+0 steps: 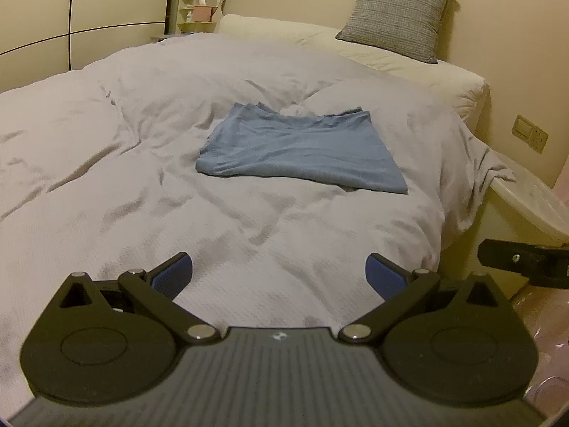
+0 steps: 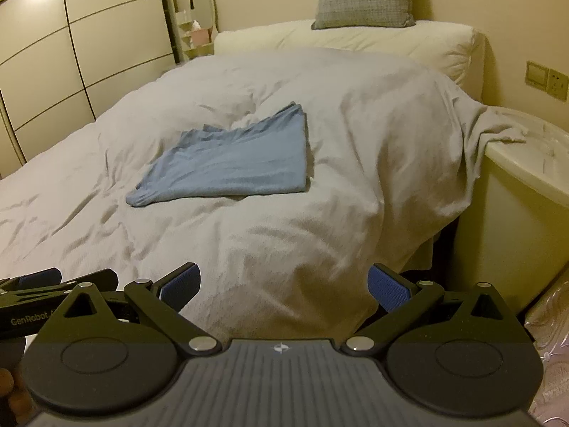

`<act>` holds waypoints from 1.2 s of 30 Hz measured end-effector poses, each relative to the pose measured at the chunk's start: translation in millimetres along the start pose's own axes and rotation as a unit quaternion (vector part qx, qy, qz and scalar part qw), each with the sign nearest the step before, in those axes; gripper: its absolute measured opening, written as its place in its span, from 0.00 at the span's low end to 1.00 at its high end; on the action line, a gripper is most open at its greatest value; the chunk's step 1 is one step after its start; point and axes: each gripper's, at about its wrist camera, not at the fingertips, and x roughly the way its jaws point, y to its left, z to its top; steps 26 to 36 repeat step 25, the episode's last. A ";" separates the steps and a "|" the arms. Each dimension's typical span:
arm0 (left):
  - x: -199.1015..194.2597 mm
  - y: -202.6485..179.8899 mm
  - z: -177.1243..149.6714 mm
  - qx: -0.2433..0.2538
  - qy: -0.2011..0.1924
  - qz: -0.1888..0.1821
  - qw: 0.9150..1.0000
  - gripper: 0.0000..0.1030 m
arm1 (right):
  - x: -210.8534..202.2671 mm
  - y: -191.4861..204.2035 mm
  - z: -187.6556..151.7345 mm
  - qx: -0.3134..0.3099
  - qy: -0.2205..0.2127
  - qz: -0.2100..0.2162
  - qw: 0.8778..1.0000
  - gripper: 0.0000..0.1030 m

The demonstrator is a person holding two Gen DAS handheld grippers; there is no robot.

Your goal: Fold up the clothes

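Garment in blue, lying as a flat layered rectangle on the duvet well ahead of both fingertip pairs, left gripper and right gripper spread wide, holding nothing, presumably clear of it.

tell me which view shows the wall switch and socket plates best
The right wrist view: both switch and socket plates face the camera clearly. The left wrist view shows them smaller, angled, near the right edge.

Rumpled white duvet, grey cushion against the wall, wardrobe — oval mirror beyond
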 end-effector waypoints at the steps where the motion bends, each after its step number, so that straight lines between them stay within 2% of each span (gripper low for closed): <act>1: 0.0 -0.6 -0.2 0.001 0.000 0.000 1.000 0.99 | 0.2 0.9 -0.1 -0.001 0.001 0.001 1.000 1.00; 19: 1.8 -16.0 -0.4 0.023 0.012 0.017 1.000 0.99 | -2.2 5.0 2.8 -0.010 -0.011 0.006 1.000 1.00; 36: 0.0 -15.5 -1.1 0.021 0.012 0.023 0.999 0.99 | -3.4 5.0 5.1 -0.010 -0.014 0.006 1.000 1.00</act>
